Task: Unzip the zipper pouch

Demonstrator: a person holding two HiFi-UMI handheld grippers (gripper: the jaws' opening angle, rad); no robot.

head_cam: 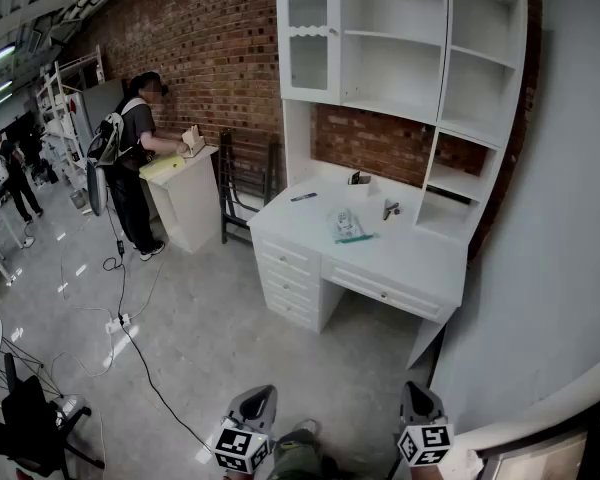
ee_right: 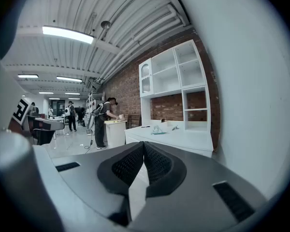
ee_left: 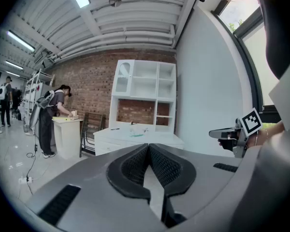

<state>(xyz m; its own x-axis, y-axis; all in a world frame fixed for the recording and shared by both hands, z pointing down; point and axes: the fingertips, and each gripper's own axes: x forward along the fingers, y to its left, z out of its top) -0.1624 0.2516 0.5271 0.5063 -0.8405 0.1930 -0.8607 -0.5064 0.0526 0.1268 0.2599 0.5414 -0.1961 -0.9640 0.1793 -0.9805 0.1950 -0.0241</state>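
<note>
Desk (head_cam: 410, 253) well apart, both hand-held grippers (ee_left: 148, 145) (ee_right: 144, 143) closed, empty.

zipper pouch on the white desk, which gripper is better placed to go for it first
Right, only slightly. Both the left gripper and right gripper are shut, empty and far from the desk; the zipper pouch lies a little nearer the right one's side.

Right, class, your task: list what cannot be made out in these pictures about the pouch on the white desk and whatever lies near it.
- Pouch: too small in every view; zip open or shut cannot be told.
- Small dark thing behind it, head view: too small to name.
- Desk drawers: contents hidden by closed fronts.
- Left tongs, head view: handle and hand cut off by the bottom edge.
</note>
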